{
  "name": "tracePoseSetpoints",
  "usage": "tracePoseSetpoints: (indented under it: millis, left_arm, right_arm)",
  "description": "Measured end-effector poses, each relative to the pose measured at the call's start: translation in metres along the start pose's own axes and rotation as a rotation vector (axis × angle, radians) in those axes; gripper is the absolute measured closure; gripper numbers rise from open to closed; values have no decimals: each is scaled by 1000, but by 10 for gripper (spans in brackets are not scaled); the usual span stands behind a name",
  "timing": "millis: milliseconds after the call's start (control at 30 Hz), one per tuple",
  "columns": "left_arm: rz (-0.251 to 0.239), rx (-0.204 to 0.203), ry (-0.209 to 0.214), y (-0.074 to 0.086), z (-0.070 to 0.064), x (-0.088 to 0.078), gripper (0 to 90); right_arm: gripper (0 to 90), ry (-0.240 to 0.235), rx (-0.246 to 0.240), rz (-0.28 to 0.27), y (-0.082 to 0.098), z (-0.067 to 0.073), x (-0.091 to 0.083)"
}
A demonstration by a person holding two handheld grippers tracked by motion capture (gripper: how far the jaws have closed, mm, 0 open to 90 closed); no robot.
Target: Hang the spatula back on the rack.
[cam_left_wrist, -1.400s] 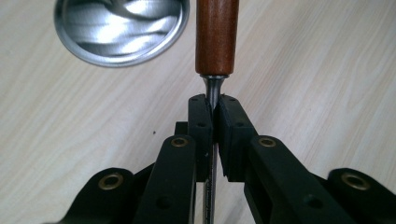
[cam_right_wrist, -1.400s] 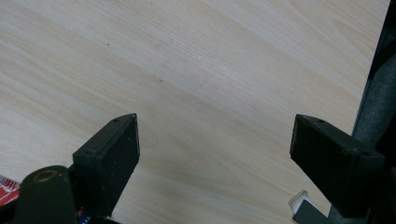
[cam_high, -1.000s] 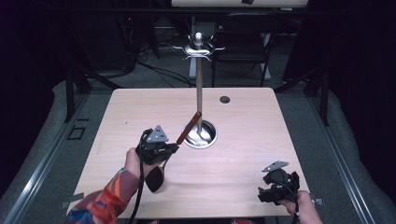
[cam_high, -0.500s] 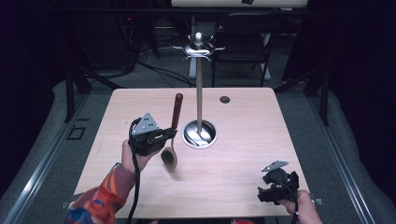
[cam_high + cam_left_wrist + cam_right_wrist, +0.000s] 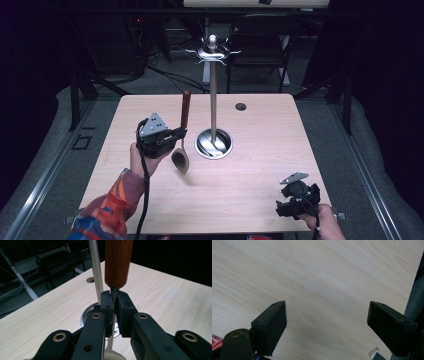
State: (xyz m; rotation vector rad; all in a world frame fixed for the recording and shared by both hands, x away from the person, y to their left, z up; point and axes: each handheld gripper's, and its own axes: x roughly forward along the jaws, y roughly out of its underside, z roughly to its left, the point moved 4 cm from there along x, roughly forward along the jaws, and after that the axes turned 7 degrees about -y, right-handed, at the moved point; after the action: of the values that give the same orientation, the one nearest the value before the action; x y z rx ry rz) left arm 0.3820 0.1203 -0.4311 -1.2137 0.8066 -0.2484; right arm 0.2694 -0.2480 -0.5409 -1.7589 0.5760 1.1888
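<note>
left hand (image 5: 142,160): at 9 o'clock of the stand base, raised off the table, patterned sleeve coming in from 6 o'clock
left gripper (image 5: 176,136): jaws pressed together, pinching the spoon's thin metal neck just under the wooden handle; in the left gripper view (image 5: 113,302) both pads sit tight on the neck
spoon (image 5: 183,131): clear of the tabletop, near upright, wooden handle at 12 o'clock, bowl at 6 o'clock, bowl tilted a bit toward the stand; just beside the pole, not touching it
spoon handle (image 5: 118,262): red-brown wood, rises out of the frame top in the left gripper view
table (image 5: 260,145): light wood, small dark hole near the far edge at 1 o'clock of the stand
stand (image 5: 213,85): metal pole upright from a round shiny base mid-table, hooks at the top; pole (image 5: 96,270) behind the jaws at 11 o'clock
right gripper (image 5: 295,196): near the table corner at 5 o'clock, well apart from the spoon and stand
right gripper jaws: spread wide, nothing between them, bare tabletop (image 5: 324,290) under them
right hand (image 5: 325,222): low at the near edge
</note>
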Motion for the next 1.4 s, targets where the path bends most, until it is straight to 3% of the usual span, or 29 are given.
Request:
tracePoseSetpoints:
  millis: [133, 367, 633, 900, 1400]
  left_arm:
    - [-1, 9, -15, -4, 2, 0, 848]
    - [3, -11, -35, -6, 9, 7, 848]
    - [-6, -16, -20, -14, 13, 11, 848]
    - [-18, -27, -13, -21, 23, 15, 848]
    - [-42, -33, 13, -38, 26, 22, 848]
  right_arm:
    - [155, 2, -2, 0, 0, 1, 0]
    - [156, 12, -5, 4, 0, 0, 0]
    - [157, 21, 10, -14, 1, 0, 1]
    - [153, 14, -13, 3, 1, 0, 1]
    - [153, 4, -10, 14, 1, -1, 3]
